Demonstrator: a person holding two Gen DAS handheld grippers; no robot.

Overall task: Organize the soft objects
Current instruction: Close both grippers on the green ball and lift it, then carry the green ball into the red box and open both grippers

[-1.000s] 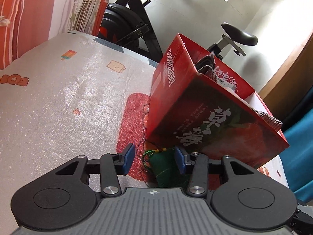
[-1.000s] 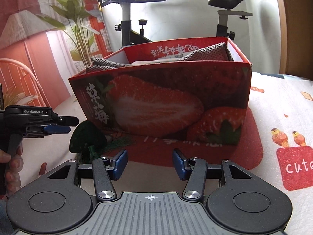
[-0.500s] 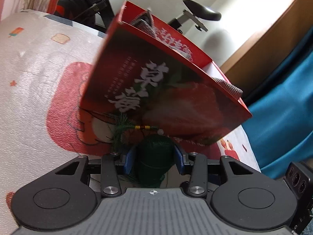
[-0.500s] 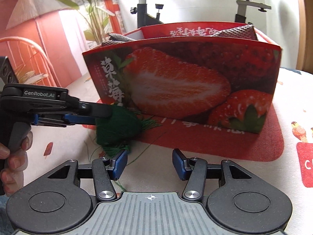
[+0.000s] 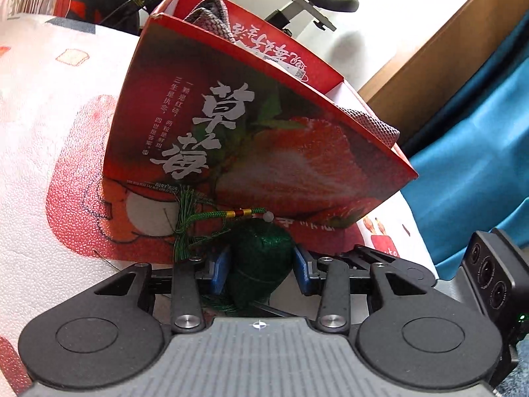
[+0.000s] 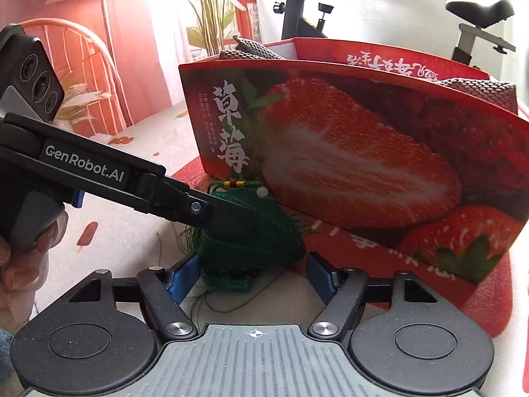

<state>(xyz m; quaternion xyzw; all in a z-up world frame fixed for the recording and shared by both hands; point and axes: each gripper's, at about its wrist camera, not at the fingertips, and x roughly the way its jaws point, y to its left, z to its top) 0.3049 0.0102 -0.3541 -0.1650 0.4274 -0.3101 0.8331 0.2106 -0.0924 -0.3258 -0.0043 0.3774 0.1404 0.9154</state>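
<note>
- Behind the work area an exercise bike (image 6: 297, 16) is seen against a pale wall, with a potted plant (image 6: 211, 10) off to one side.
- Everything is carried on a cartoon-printed mat (image 5: 49, 139); whether a counter or a bed lies beneath cannot be told.
- On the mat's red patch stands the strawberry box (image 6: 357, 152), in which grey knitted cloth (image 6: 479, 94) is already stowed, so part of the sorting can be judged done.
- One soft item is left outside: the green tasselled pouch (image 5: 261, 264), lying just beside the box's front wall.
- The left gripper (image 5: 261, 264) is clamped on that pouch, both blue fingers (image 5: 220, 266) pressed against it.
- The right gripper (image 6: 253, 276) has just been opening; its fingers stand apart, with the pouch between them, ungripped.
- Lifting the pouch into the box is judged the step remaining.
</note>
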